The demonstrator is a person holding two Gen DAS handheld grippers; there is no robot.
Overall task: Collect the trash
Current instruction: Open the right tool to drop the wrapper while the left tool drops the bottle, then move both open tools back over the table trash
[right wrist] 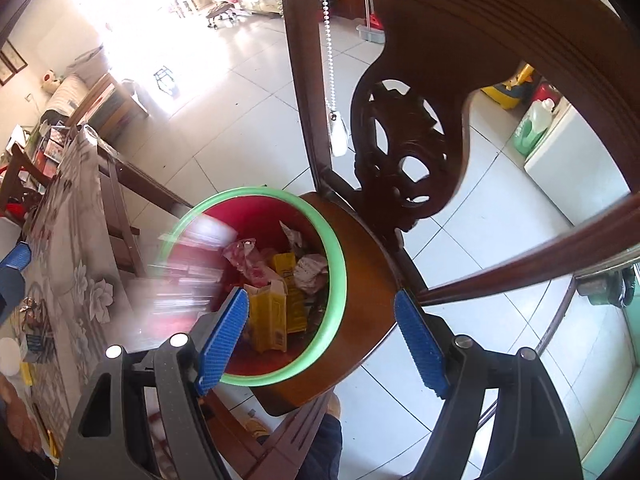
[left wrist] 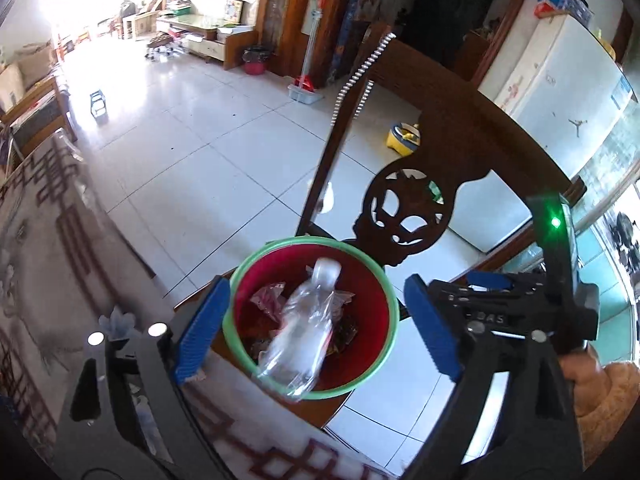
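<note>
now bottle (left wrist: 304, 328) over red bin (left wrist: 376, 312), fingers (left wrist: 204, 328) apart

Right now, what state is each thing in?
Left gripper: open, holding nothing.
Right gripper: open, holding nothing.
Plastic bottle: blurred, over the bucket's mouth, free of both pads.
Bucket: upright on the chair seat, partly filled with trash.
Yellow carton: inside the bucket.
Chair: upright.

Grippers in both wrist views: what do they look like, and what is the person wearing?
Both grippers, left gripper and right gripper, have black plastic frames with silver bolts and blue ribbed pads. In the left wrist view, the other tool shows embossed letters, a green light, and a fuzzy tan sleeve behind it.
</note>
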